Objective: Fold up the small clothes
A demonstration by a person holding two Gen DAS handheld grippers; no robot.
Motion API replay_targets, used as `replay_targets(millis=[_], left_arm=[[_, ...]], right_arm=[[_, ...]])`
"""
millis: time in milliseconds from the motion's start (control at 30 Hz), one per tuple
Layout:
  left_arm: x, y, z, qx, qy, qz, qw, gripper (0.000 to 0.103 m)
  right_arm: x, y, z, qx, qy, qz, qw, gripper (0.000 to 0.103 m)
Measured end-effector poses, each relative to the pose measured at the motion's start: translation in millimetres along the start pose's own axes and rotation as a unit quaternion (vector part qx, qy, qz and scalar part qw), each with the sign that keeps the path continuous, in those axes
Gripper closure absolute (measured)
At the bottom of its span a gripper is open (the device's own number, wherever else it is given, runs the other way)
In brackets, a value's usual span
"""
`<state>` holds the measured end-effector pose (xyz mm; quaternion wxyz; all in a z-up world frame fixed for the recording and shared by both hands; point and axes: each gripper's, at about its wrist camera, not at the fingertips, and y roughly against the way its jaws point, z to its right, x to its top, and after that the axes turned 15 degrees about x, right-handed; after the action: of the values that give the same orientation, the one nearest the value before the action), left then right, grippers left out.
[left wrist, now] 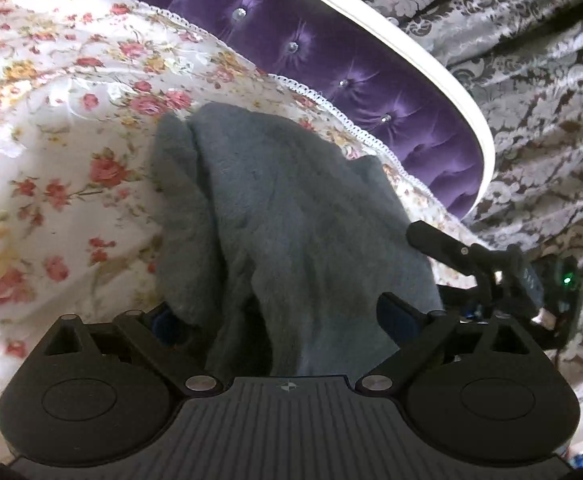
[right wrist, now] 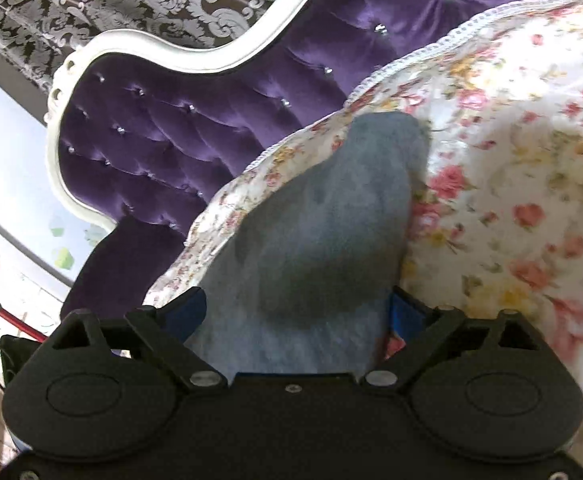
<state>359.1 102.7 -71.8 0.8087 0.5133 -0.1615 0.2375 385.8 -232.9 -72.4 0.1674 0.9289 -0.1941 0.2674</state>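
Fingers (left wrist: 397,318) amid grey cloth (left wrist: 291,216), floral bedspread (left wrist: 51,140) beneath

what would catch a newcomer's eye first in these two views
A fuzzy grey garment fills the middle of both views, draped between each gripper's fingers over a rose-print bedspread. Behind it rises a tufted purple headboard with crystal buttons and a white frame, against damask curtains.

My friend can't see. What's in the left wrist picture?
A fluffy grey cloth hangs between the fingers of the left gripper, over a flowery bedspread. Behind is a purple headboard, and the right gripper shows at the right.
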Motion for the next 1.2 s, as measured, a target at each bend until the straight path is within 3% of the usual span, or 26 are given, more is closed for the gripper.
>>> replay_targets(millis=[133,200,233,267,333,467,700,933,1033,1100,1200], left_arm=[[4.9,-4.5,-0.4,-0.018,0.010,-0.010,0.9997,0.008],[4.6,-3.9,-2.3,-0.024,0.018,-0.014,0.9995,0.034],[3.6,-4.0,-4.4,-0.024,0.027,-0.021,0.9991,0.059],[2.4,-4.5,-7.0,-0.026,0.035,-0.028,0.9986,0.064],[-1.3,-1.9,-10.4,-0.038,0.042,-0.031,0.9979,0.066],[-15.1,15.5,-6.8,-0.070,0.058,-0.037,0.9952,0.067],[-71.3,61.8,17.3,-0.102,0.040,-0.059,0.9922,0.068],[-154.5,101.7,24.1,-0.118,0.029,-0.077,0.9896,0.067],[-190.7,112.3,20.7,-0.103,0.027,-0.078,0.9912,0.067],[-212.3,117.3,15.2,-0.074,0.022,-0.071,0.9945,0.066],[-232.9,123.4,-1.0,-0.062,0.043,-0.056,0.9956,0.066]], right_arm=[[5.4,-11.2,2.8,0.016,0.005,-0.002,1.000,0.003],[7.1,-14.0,2.7,0.017,0.004,-0.002,1.000,0.004],[7.3,-14.7,1.7,0.013,0.005,-0.005,1.000,0.010],[6.5,-13.6,0.7,0.005,0.004,-0.007,1.000,0.031],[4.3,-9.6,-1.0,-0.017,0.006,-0.012,1.000,0.054],[-1.3,7.3,-18.6,-0.031,0.019,-0.008,0.999,0.057],[-34.3,48.7,-65.4,-0.057,0.028,-0.028,0.998,0.057],[-98.3,105.3,-106.0,-0.067,0.018,-0.053,0.996,0.057],[-127.7,126.9,-117.1,-0.064,0.011,-0.063,0.996,0.055],[-147.1,138.0,-123.2,-0.070,0.014,-0.067,0.995,0.054],[-168.9,152.8,-130.1,-0.101,0.029,-0.050,0.993,0.044]])
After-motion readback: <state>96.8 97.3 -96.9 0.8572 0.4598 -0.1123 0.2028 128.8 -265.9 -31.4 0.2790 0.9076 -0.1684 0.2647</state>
